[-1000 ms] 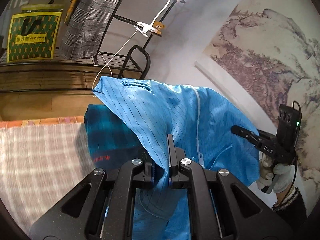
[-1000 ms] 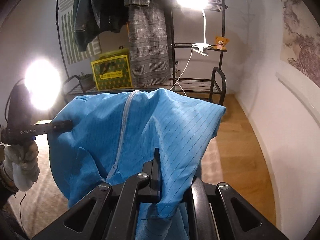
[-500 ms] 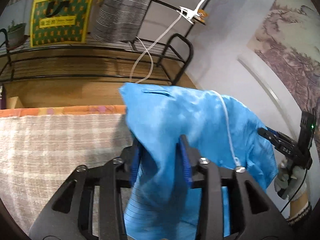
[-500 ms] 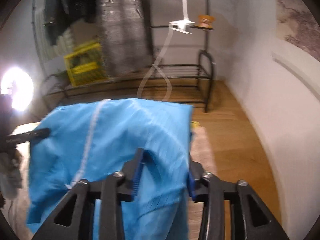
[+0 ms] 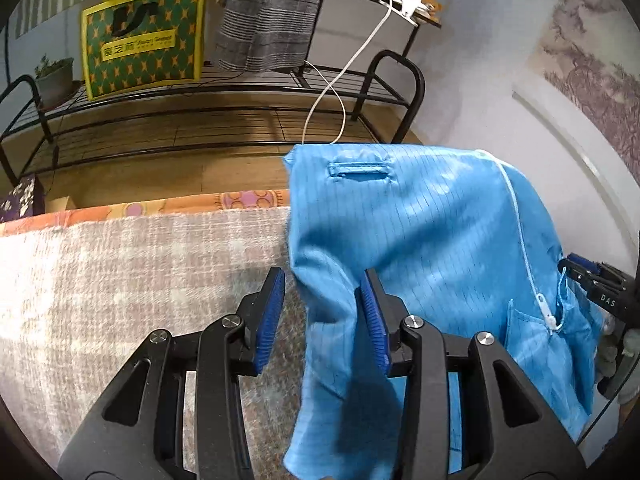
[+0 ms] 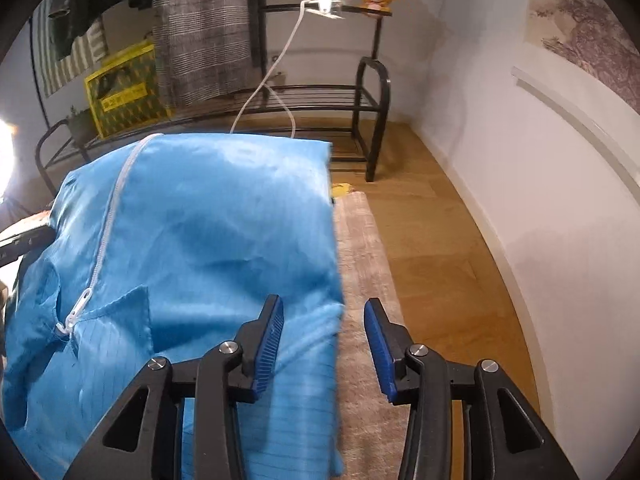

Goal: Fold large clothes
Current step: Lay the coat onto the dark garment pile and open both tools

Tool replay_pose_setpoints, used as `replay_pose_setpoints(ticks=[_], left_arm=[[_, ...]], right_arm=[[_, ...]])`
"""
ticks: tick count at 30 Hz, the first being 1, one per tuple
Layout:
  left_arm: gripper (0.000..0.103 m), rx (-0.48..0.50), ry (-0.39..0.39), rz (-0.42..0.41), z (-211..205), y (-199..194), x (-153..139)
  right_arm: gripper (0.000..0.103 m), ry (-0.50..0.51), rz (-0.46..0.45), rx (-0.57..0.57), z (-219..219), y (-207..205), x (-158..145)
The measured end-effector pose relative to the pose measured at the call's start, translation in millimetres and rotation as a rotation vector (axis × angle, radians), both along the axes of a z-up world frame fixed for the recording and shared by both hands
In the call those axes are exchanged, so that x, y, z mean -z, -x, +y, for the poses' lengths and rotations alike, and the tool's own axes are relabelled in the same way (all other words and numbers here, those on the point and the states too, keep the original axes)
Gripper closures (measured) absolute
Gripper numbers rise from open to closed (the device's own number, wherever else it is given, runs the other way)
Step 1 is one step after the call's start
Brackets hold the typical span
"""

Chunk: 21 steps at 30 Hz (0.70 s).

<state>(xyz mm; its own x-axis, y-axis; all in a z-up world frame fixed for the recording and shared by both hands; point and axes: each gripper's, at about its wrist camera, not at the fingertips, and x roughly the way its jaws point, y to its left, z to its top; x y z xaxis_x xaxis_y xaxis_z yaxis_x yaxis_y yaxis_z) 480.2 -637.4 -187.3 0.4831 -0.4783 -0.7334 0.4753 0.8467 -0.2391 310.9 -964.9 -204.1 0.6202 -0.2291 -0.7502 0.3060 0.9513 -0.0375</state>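
- Now the left gripper [image 5: 322,316] tilts steeply down, jaws apart, a fold of the blue garment [image 5: 420,248] loose between its pads.
- The right gripper [image 6: 324,344] slants likewise, jaws parted, cloth unpinched.
- The garment droops over the checked blanket [image 5: 132,280], zipper [image 6: 108,232] running away from both grippers.

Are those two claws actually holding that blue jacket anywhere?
No. Both the left gripper and right gripper are open; the blue jacket hangs loosely between their pads, unpinched.
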Motion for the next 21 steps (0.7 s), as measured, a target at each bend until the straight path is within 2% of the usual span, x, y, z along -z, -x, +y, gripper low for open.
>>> replay_pose_setpoints(ticks=[5,10,21], left_arm=[[0.064,-0.012,0.008,-0.024,15,15,-22],[0.064,-0.003,0.035,-0.058,32,44,-60],[0.064,0.035,0.09,-0.147,81,136,-159]], right_arm=[[0.061,-0.007,-0.061,0.022,3,24,-21],[0.061,-0.009,-0.111,0.015,21,52,-54],[0.059,0.021,-0.213,-0.027,85,128,-156]])
